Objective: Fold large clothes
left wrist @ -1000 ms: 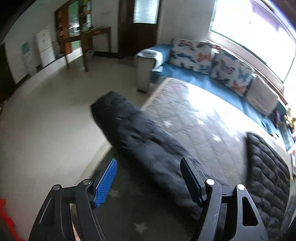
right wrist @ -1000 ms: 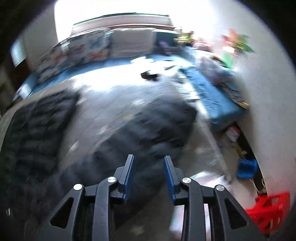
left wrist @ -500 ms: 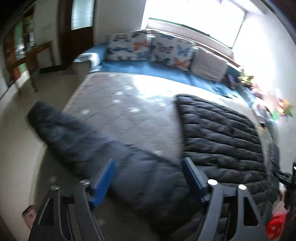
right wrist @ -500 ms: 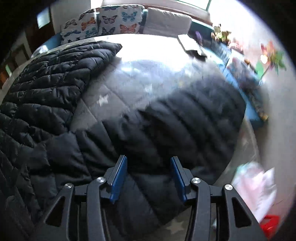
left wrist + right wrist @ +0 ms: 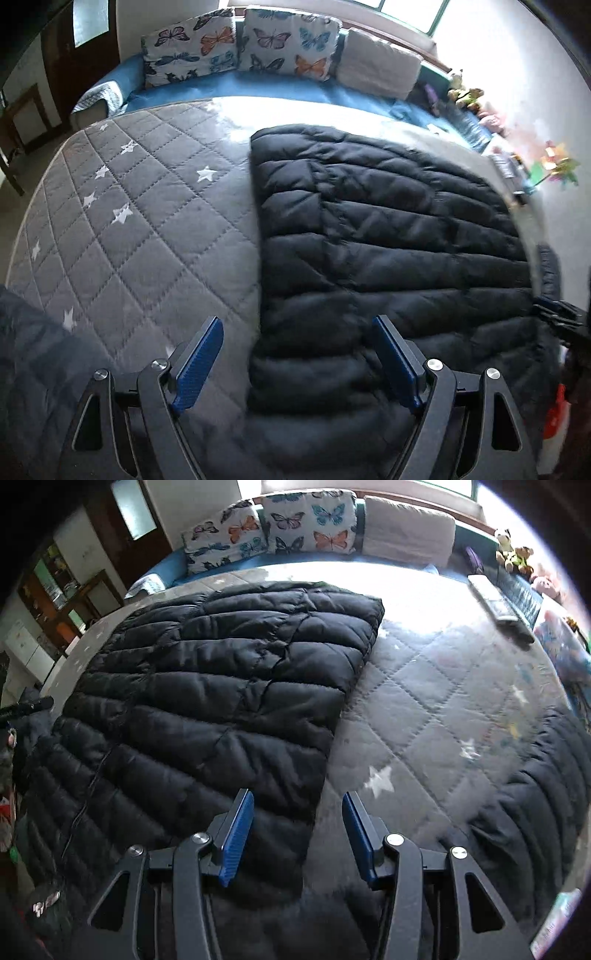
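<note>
Black quilted puffer jacket [image 5: 388,236] lies spread flat on the grey star-patterned quilted mattress [image 5: 147,206], one sleeve [image 5: 546,786] stretched off to the right; left hand-held gripper [image 5: 295,362] hovers low over the jacket's near left edge, blue-padded fingers spread wide, gripping nothing; right hand-held gripper [image 5: 297,827] hangs above the jacket's right edge, likewise released; butterfly-print cushions [image 5: 273,528] line the far side.

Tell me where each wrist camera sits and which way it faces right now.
Left wrist: behind the open left hand-held gripper, facing the black puffer jacket on the grey quilted mattress.
Right wrist: behind the open right hand-held gripper, over the jacket's right edge.
Shared: jacket, mattress, butterfly cushions beyond.
</note>
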A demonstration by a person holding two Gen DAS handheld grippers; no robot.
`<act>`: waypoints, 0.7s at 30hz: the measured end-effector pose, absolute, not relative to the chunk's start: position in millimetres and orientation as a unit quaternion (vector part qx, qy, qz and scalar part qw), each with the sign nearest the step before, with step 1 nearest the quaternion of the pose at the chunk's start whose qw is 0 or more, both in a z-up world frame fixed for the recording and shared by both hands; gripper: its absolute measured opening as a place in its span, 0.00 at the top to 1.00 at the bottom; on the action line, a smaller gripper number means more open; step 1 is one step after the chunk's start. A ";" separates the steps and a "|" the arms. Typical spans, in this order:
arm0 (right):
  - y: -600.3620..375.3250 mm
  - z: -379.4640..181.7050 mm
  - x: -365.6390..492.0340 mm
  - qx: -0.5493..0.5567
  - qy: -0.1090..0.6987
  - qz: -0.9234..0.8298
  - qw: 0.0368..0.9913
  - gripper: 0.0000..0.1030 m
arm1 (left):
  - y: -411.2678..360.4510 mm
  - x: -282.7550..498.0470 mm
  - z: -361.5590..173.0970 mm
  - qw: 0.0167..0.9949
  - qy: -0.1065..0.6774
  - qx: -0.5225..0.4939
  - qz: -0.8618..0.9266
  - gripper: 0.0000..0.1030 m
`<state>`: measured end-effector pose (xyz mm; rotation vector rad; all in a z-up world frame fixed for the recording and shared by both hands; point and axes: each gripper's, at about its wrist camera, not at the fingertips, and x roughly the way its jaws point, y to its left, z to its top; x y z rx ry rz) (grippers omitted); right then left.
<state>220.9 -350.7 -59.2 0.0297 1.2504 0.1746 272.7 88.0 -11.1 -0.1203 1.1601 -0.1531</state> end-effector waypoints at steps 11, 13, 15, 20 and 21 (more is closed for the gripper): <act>-355.6 -70.5 249.1 0.088 0.579 0.102 0.804 0.47 | 110.8 322.3 -53.1 0.808 0.572 -0.115 -0.085 0.17; -354.5 -70.1 249.5 0.085 0.579 0.104 0.804 0.48 | 105.0 324.2 -52.4 0.813 0.563 -0.106 -0.102 0.37; -351.1 -68.9 249.3 0.080 0.574 0.106 0.808 0.57 | 96.8 324.0 -51.2 0.817 0.559 -0.097 -0.108 0.50; -334.8 -55.9 257.8 0.033 0.562 0.085 0.822 0.82 | 90.0 326.9 -28.2 0.841 0.524 -0.080 -0.113 0.76; -330.8 -50.2 261.0 0.018 0.554 0.084 0.828 0.84 | 91.1 331.2 -19.1 0.845 0.515 -0.086 -0.114 0.78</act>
